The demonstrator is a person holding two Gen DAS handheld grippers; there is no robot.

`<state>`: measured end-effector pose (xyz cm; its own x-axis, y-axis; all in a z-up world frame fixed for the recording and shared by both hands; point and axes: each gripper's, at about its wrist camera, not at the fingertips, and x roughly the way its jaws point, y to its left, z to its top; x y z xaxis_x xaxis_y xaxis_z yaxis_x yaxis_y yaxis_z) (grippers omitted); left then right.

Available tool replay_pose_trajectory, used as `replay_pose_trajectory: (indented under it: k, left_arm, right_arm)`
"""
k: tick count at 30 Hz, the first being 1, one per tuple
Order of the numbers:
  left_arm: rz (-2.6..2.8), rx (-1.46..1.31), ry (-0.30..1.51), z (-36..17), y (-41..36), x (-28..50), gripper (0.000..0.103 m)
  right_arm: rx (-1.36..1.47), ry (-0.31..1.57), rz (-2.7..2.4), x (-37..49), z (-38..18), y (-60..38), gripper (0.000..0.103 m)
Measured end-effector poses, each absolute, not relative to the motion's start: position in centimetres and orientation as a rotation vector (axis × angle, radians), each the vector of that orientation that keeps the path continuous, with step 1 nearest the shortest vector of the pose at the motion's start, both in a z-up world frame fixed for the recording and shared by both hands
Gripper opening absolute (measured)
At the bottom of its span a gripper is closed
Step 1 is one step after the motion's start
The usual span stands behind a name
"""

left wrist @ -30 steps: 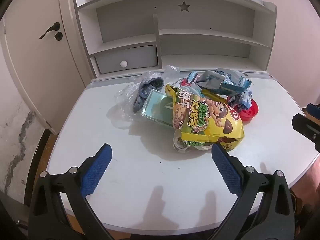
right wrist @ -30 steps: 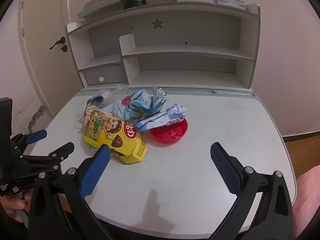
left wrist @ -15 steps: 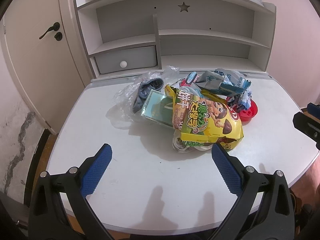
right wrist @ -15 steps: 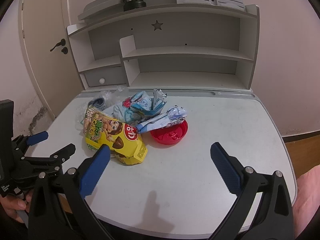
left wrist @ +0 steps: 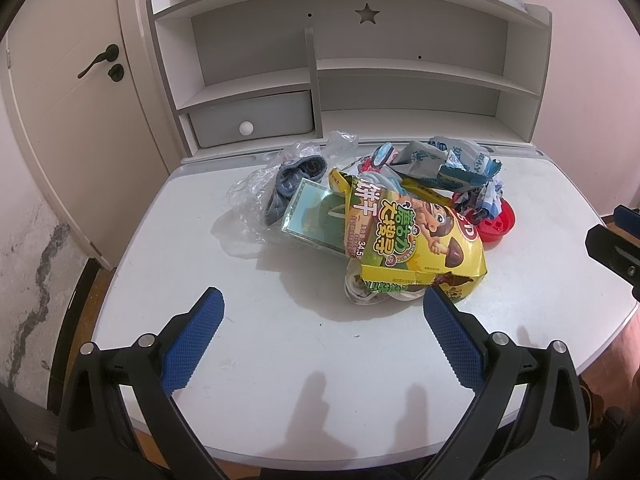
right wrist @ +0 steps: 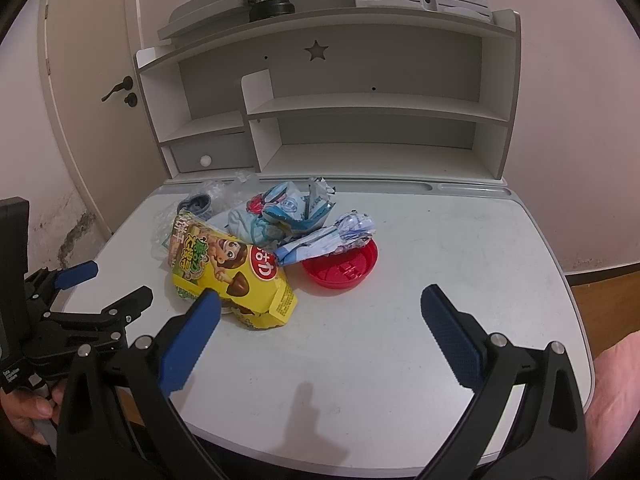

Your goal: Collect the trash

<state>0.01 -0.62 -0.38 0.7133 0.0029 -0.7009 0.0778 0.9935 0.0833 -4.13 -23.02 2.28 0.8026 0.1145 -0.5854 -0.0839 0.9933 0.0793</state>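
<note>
The left gripper (left wrist: pixel 323 316) and right gripper (right wrist: pixel 320 312) are both hovering over the desk (left wrist: pixel 280 352) with jaws spread wide, holding nothing. The trash is lying heaped mid-desk; a yellow bag (left wrist: pixel 416 240) is resting on top, a red lid (right wrist: pixel 340 268) is sitting beside it, and a clear wrap (left wrist: pixel 248 208) is lying at the left.

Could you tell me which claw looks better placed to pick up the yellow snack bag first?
Probably the left claw: open, with the yellow bag just ahead, by its right finger. The right claw, also open, faces bare desk.
</note>
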Motion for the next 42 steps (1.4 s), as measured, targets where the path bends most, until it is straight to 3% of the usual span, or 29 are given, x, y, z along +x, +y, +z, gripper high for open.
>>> replay_pose_trajectory:
  k: [42]
  left_arm:
    - [-0.043,0.109,0.778,-0.61,-0.76,0.02,0.097]
  right_arm:
    - [0.046,0.629,0.110,-4.22,2.31,-22.83,0.097]
